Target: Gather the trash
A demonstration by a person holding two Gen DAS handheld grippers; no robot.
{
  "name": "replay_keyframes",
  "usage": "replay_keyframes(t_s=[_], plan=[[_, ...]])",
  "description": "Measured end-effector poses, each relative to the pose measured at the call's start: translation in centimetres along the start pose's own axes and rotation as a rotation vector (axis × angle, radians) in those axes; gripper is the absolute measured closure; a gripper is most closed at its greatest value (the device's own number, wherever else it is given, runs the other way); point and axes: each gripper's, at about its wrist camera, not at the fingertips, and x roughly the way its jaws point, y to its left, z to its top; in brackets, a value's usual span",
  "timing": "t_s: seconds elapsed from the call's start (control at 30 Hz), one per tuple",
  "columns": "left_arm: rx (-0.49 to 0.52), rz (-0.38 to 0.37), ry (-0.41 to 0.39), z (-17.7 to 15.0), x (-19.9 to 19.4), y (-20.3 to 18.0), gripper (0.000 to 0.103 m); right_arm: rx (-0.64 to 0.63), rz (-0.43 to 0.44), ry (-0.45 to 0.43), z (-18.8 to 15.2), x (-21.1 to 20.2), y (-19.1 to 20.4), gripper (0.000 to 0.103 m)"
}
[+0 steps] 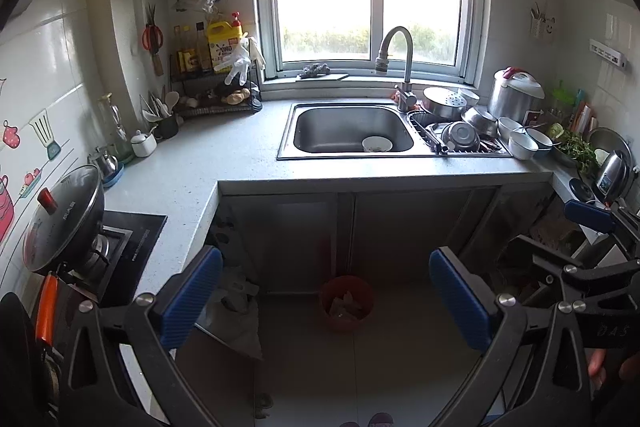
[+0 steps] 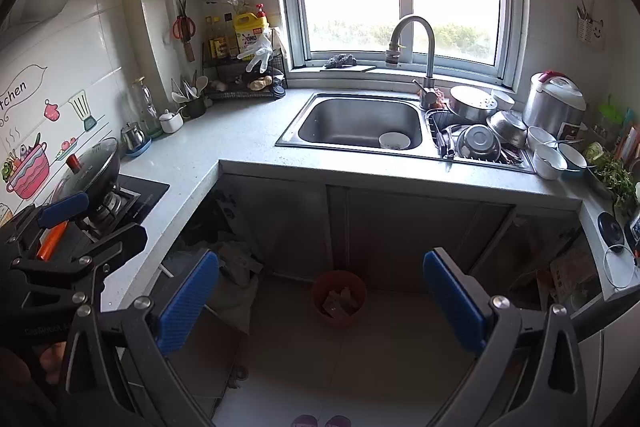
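In the left wrist view, the left gripper [image 1: 326, 301] hangs with its blue pads spread wide and nothing between them, aimed down at the floor in front of the sink cabinet. Framed between the pads sits a small red bin [image 1: 347, 303] on the tiled floor, with crumpled wrappers or paper scraps [image 1: 343, 307] inside it. To its left, by the corner of the counter, lies a slumped pale plastic bag [image 1: 236, 311]. At the right edge the right gripper [image 1: 592, 247] is partly visible, held level with the counter [image 1: 240, 163]. In the right wrist view, the right gripper [image 2: 320, 301] is likewise wide apart and empty, and the same bin [image 2: 339, 297] sits between its pads, well below them. The bag [image 2: 236, 279] lies just left of the bin. The bin looks like light, fairly stiff plastic, so pinching its rim wall should lift it, though it may tilt and spill. The scraps look weightless and soft, likely to crush or slip. The bag is limp; a bunched fold near its mouth seems the best hold.
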Motion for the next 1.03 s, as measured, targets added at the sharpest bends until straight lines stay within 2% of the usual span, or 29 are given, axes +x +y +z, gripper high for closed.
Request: replay_keyframes(t_s=[1.03], plan=[[0.018,-0.015,0.009,-0.28,0.29,0.01,0.0,0.022,-0.015,0.002,-0.3,-0.36,0.12,0.001]])
